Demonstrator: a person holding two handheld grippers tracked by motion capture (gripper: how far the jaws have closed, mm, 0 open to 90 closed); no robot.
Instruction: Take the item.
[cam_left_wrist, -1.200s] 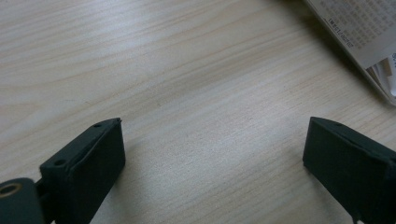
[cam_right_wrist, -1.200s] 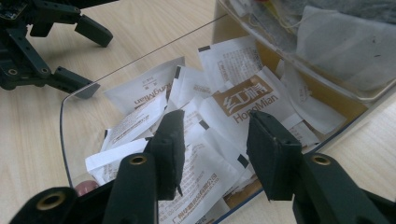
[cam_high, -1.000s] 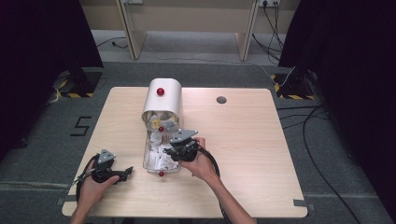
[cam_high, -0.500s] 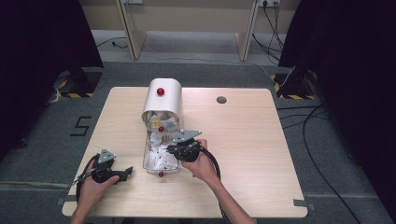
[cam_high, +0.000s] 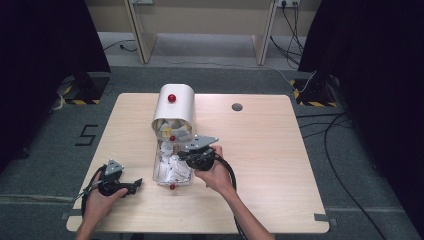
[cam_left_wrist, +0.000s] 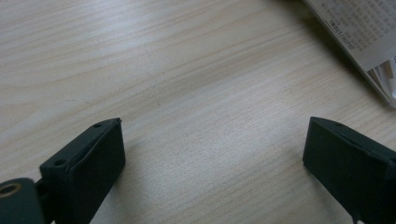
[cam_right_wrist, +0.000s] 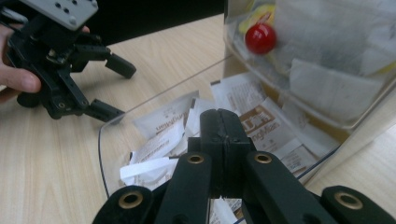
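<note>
Evidently the right gripper (cam_high: 186, 156) is hovering over the clear tray (cam_high: 159, 176) of paper sachets (cam_right_wrist: 166, 126) at worktop centre, jaws having just closed with nothing visibly between them. At eight o'clock, the left gripper (cam_high: 134, 186) is idling, jaws apart. Picking seems barely begun.

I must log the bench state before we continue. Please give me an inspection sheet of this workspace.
Surface: wooden table, with a round hole.
Job's things: white dispenser with red knob; clear tray holding paper sachets.
Clutter: nothing seen.
Grippers: left gripper open, over bare wood beside the tray; right gripper shut over the sachets, whether it holds one is unclear.
Cables: black cable loops by the right hand; more on the floor.
Surroundings: grey floor, dark curtains.
</note>
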